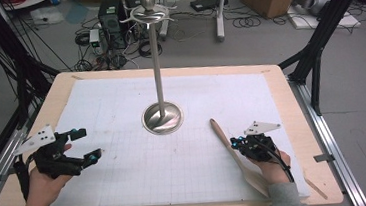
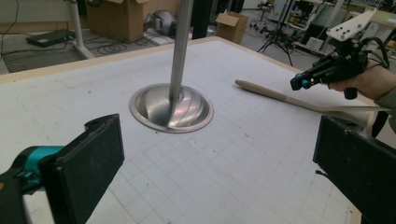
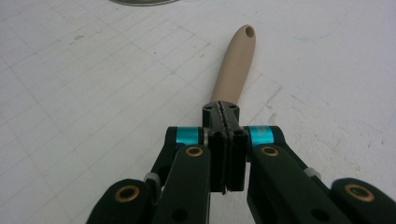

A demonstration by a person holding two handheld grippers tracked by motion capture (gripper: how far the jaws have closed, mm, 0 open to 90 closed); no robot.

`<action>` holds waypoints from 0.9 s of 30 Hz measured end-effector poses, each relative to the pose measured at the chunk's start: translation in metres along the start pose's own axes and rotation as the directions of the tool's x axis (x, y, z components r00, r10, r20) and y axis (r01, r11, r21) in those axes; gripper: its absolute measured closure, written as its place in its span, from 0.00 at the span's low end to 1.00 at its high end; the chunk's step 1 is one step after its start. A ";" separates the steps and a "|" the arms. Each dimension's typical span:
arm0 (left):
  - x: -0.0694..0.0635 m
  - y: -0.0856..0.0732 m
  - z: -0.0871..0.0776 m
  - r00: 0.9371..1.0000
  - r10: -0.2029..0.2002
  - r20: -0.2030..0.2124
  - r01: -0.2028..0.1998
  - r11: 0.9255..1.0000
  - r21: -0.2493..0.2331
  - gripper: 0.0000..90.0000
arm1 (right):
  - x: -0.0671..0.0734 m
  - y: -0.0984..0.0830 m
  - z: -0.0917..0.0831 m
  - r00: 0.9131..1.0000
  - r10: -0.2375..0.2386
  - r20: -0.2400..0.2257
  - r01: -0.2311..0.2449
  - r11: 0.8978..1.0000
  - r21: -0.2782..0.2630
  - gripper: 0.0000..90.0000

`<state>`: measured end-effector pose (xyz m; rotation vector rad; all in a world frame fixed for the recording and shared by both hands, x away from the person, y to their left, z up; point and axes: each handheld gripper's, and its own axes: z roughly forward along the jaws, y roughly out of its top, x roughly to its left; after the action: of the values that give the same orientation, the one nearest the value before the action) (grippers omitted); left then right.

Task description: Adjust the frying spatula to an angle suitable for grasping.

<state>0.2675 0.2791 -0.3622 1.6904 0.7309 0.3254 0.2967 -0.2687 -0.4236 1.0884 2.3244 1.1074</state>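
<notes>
A flat wooden spatula (image 1: 235,153) with a rounded beige handle, pierced by a small hole at its tip, lies slanted on the white gridded paper sheet (image 1: 121,113) at the right. The right gripper (image 1: 237,143) is clenched on it, black jaws pressed together. The left gripper (image 1: 87,145) hovers released, pads wide apart. Between them stands a shiny metal stand (image 1: 159,85) on a round dished base.

Left tongs (image 1: 84,145) stand wide apart; right tongs (image 1: 234,141) are clamped together.
</notes>
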 end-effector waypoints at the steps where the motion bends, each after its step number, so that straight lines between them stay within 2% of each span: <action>1: 0.000 -0.001 -0.001 1.000 0.000 -0.002 0.000 1.000 0.000 0.03 | 0.000 0.000 0.001 1.000 0.002 -0.002 -0.002 1.000 0.003 1.00; 10: -0.001 -0.004 -0.011 1.000 -0.008 -0.027 0.008 1.000 -0.005 0.03 | -0.009 0.000 0.014 0.999 0.033 0.015 -0.034 0.998 0.056 1.00; 15: -0.001 -0.005 -0.013 1.000 -0.008 -0.030 0.008 1.000 -0.002 0.03 | -0.007 0.000 0.020 1.000 0.011 0.012 -0.012 0.996 0.090 1.00; 22: -0.001 -0.006 -0.013 0.999 -0.009 -0.032 0.010 1.000 0.005 0.03 | -0.007 0.000 0.021 1.000 0.014 -0.002 -0.014 0.996 0.087 1.00; 25: -0.001 -0.006 -0.013 0.999 -0.008 -0.031 0.008 1.000 0.006 0.03 | -0.004 0.001 0.022 0.999 -0.015 -0.028 0.017 0.997 0.082 1.00; 27: -0.001 -0.007 -0.013 0.999 -0.010 -0.032 0.010 1.000 0.005 0.03 | -0.002 0.002 0.022 0.999 -0.031 -0.025 0.033 0.995 0.091 1.00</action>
<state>0.2575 0.2895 -0.3650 1.6891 0.7644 0.3448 0.3122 -0.2577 -0.4361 1.0718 2.4237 1.0169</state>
